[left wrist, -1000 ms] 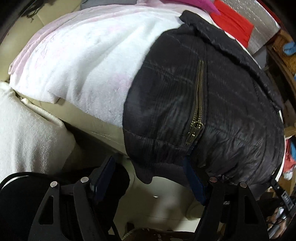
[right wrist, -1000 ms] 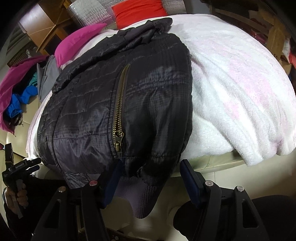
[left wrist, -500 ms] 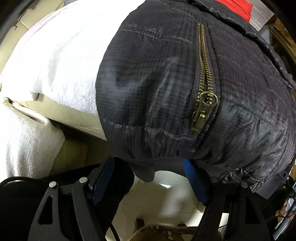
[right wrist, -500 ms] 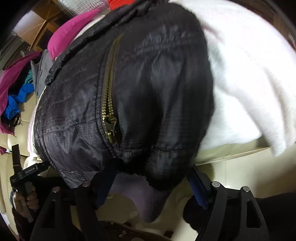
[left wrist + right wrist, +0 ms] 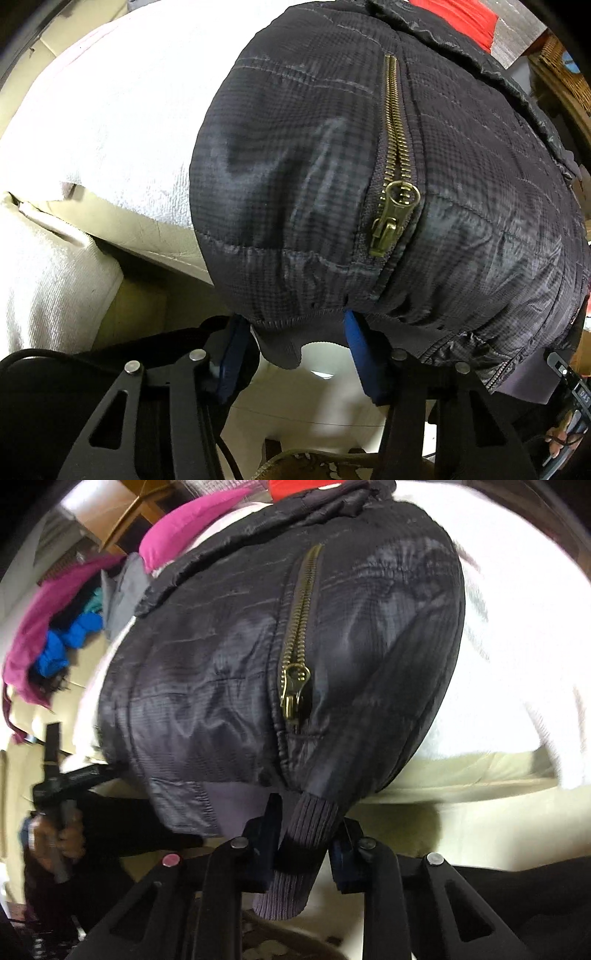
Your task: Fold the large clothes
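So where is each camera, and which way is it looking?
Left wrist: sits on the left tongs, looking steeply down at the black jacket; their jaws are closing round its hem.
Right wrist: sits on the right tongs, jaws closing round the ribbed cuff; the person's other hand shows.
Both share the jacket, its brass zipper and the white blanket.

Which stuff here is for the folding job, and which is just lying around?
For the job:
- black quilted jacket, with its ribbed cuff
- left gripper, closing at the jacket's hem
- right gripper, closing around the cuff

Just lying about:
- white blanket under the jacket
- pink garment
- blue cloth
- red cloth
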The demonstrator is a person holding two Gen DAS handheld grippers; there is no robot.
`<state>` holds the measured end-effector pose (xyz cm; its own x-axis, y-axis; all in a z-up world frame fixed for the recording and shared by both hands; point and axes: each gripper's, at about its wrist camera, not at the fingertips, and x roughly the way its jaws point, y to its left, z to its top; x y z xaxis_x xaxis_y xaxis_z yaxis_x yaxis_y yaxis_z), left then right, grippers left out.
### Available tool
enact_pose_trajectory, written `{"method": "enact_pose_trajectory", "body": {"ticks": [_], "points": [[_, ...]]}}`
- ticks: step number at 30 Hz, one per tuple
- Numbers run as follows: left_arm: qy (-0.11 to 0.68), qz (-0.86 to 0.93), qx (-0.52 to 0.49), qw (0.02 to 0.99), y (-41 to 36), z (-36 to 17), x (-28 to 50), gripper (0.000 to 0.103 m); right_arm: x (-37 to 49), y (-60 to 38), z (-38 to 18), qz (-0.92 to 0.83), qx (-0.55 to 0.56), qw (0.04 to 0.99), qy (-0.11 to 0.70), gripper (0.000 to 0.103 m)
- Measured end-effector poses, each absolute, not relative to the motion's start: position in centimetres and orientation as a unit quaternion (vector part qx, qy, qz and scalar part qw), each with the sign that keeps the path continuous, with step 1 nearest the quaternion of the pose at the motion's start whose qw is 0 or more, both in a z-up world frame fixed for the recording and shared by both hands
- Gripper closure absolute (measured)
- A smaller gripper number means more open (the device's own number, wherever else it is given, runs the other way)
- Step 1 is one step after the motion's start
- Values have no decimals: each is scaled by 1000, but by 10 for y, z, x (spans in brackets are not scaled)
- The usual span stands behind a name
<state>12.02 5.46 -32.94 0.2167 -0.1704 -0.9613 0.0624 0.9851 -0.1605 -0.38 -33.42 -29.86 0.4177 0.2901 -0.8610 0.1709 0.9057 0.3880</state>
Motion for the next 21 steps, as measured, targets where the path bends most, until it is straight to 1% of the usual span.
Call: {"method": "enact_pose_trajectory", "body": {"ticks": [1, 3, 4, 6, 7, 8, 9, 10, 11, 12, 14, 15, 18, 21], "points": [[625, -73, -42, 776, 55, -332, 121, 48, -4, -338, -302, 33, 227, 808, 542, 75], [637, -70, -40, 767, 56, -341, 124, 44, -1, -346, -315, 25, 249, 792, 557, 75], [641, -70, -39, 763, 57, -346, 125, 44, 0, -346, -320, 22, 254, 785, 565, 74], [644, -70, -38, 761, 54, -352, 126, 44, 3, -345, -328, 15, 252, 782, 571, 66], [644, -71, -39, 761, 54, -353, 127, 44, 5, -340, -330, 15, 251, 781, 571, 59], [643, -73, -42, 761, 55, -353, 127, 44, 6, -339, -330, 14, 248, 783, 570, 59], [641, -77, -45, 762, 55, -351, 126, 51, 5, -336, -329, 14, 236, 790, 565, 60], [637, -82, -49, 765, 57, -349, 124, 55, 5, -335, -325, 17, 222, 796, 563, 72], [634, -84, -51, 767, 61, -346, 122, 63, 3, -331, -321, 18, 205, 802, 561, 83], [633, -83, -52, 768, 61, -345, 121, 67, 0, -327, -316, 19, 189, 807, 559, 83], [632, -81, -53, 768, 65, -340, 118, 86, -7, -324, -304, 26, 179, 814, 552, 90], [632, -84, -53, 769, 66, -336, 116, 90, -11, -323, -296, 30, 179, 818, 546, 90], [623, -107, -57, 773, 66, -314, 105, 94, -27, -322, -263, 60, 173, 833, 522, 91], [613, -143, -92, 772, 75, -288, 99, 95, -40, -328, -223, 102, 191, 856, 470, 91]]}}
